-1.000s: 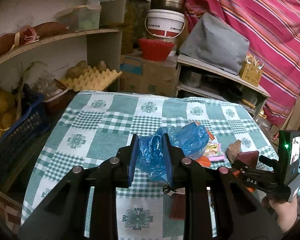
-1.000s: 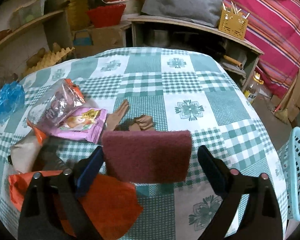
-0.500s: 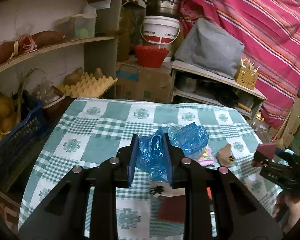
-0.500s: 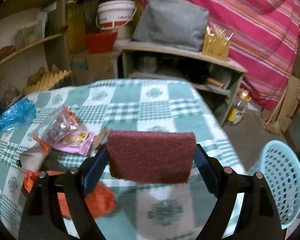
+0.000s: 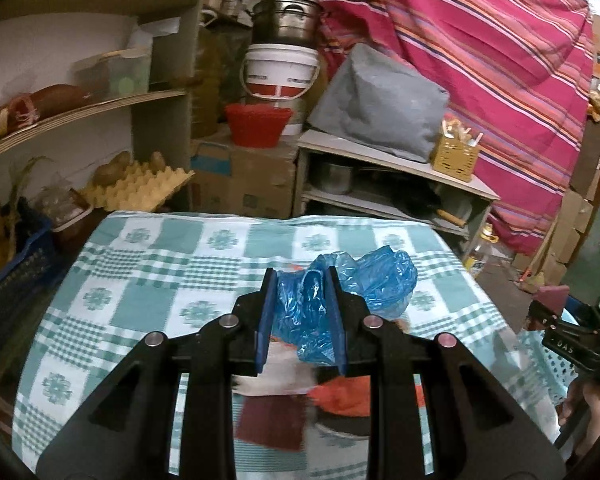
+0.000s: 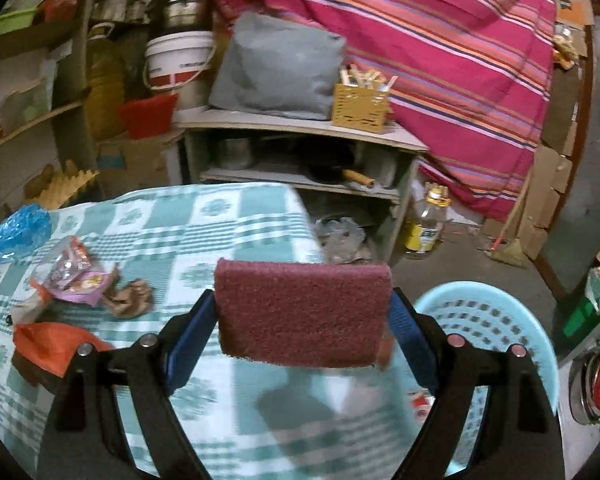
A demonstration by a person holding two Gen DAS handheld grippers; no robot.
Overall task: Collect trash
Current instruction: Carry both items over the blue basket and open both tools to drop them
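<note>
Checked tablecloth table [image 6: 228, 220] bears wrappers [image 6: 74, 276] and orange bag [image 6: 52, 346].

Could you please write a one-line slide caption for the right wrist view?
Right gripper holding a maroon scouring pad beside the light blue basket.

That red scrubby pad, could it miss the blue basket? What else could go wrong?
Maybe. The right tool grips the scrub pad only by its ends, and it sits over the table edge, not fully above the blue basket; let go now and it might land on the table or floor. The blue plastic bag in the left tool bulges out loosely, so it could slip or snag. The view is blurry, so aiming looks tricky.
</note>
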